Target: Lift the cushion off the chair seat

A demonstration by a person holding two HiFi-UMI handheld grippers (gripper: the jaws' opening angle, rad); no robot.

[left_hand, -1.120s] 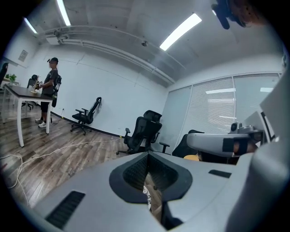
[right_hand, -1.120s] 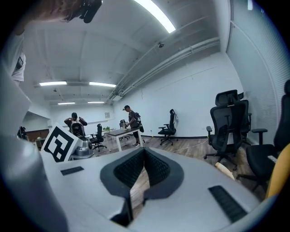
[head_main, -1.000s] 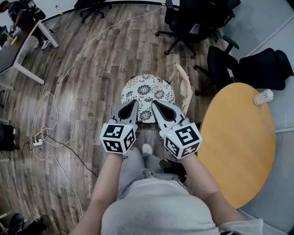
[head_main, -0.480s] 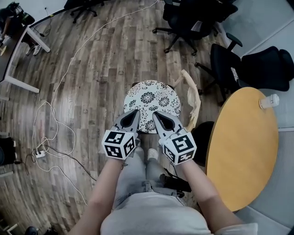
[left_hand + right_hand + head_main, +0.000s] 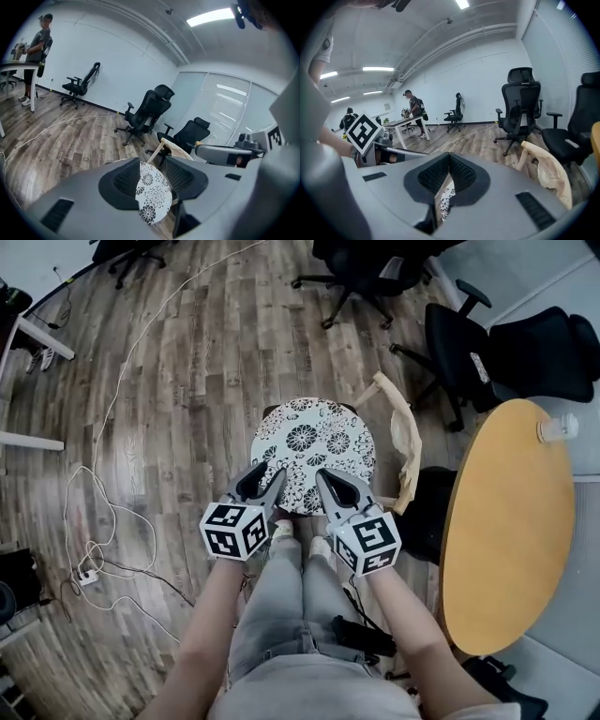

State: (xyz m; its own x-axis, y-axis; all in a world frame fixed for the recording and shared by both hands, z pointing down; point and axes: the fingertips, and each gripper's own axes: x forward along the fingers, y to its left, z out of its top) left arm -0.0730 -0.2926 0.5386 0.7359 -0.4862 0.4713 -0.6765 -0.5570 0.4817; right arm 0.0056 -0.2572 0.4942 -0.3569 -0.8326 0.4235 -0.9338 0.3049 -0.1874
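Note:
A round white cushion [image 5: 312,454] with a black flower print lies on the seat of a wooden chair whose pale backrest [image 5: 403,442] stands at its right. Both grippers hover side by side over the cushion's near edge. My left gripper [image 5: 264,480] has its jaws opening; nothing is gripped, and the cushion [image 5: 152,199] shows through the gap beyond my left gripper [image 5: 152,174]. My right gripper [image 5: 325,478] is shut with its tips meeting, and in its own view my right gripper [image 5: 449,158] leaves only a sliver of cushion [image 5: 444,206] visible below the tips.
A round wooden table [image 5: 511,521] with a bottle [image 5: 561,428] stands close on the right. Black office chairs [image 5: 497,348] are behind it and farther back [image 5: 361,263]. Cables [image 5: 94,512] and a power strip [image 5: 89,575] lie on the floor at left. A person [image 5: 40,47] stands by a desk.
Both grippers have come down and forward onto the cushion's near edge. The left jaws, shut before, now stand apart. The right jaws stay shut.

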